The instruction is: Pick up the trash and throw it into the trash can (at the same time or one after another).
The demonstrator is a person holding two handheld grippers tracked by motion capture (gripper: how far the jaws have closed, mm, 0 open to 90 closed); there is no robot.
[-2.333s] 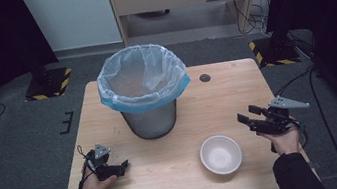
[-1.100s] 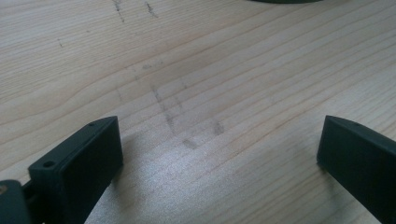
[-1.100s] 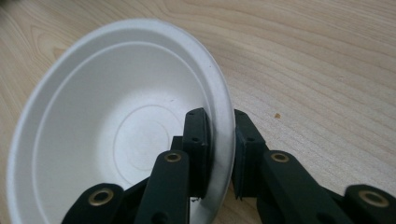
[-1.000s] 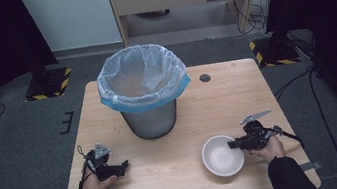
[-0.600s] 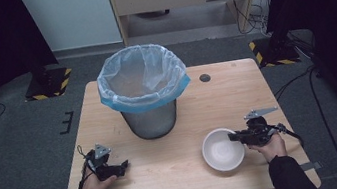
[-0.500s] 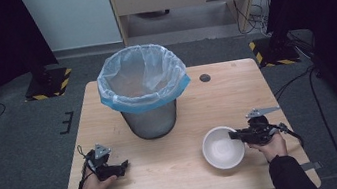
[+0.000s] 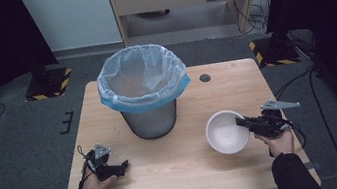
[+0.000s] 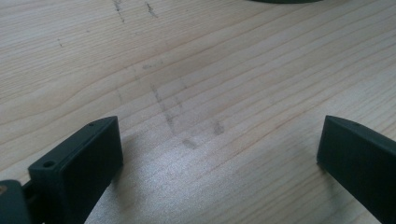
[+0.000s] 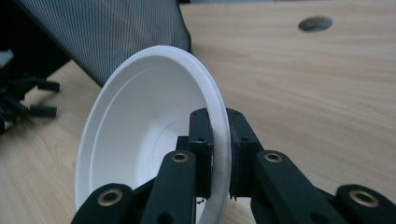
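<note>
High view: fixed above the person's side, looking forward and down over the whole worktop [image 7: 170, 185]. Left gripper view: rides the left tongs [image 8: 219, 154], very near bare wood. Right gripper view: rides the right tongs [image 9: 218, 154], close on the bowl [image 9: 140, 140]; shares bin [image 9: 116, 32] with high view.

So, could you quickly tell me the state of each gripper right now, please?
Left gripper: open, holding nothing, just above the wooden table.
Right gripper: closed on the rim of the white paper bowl.
</note>
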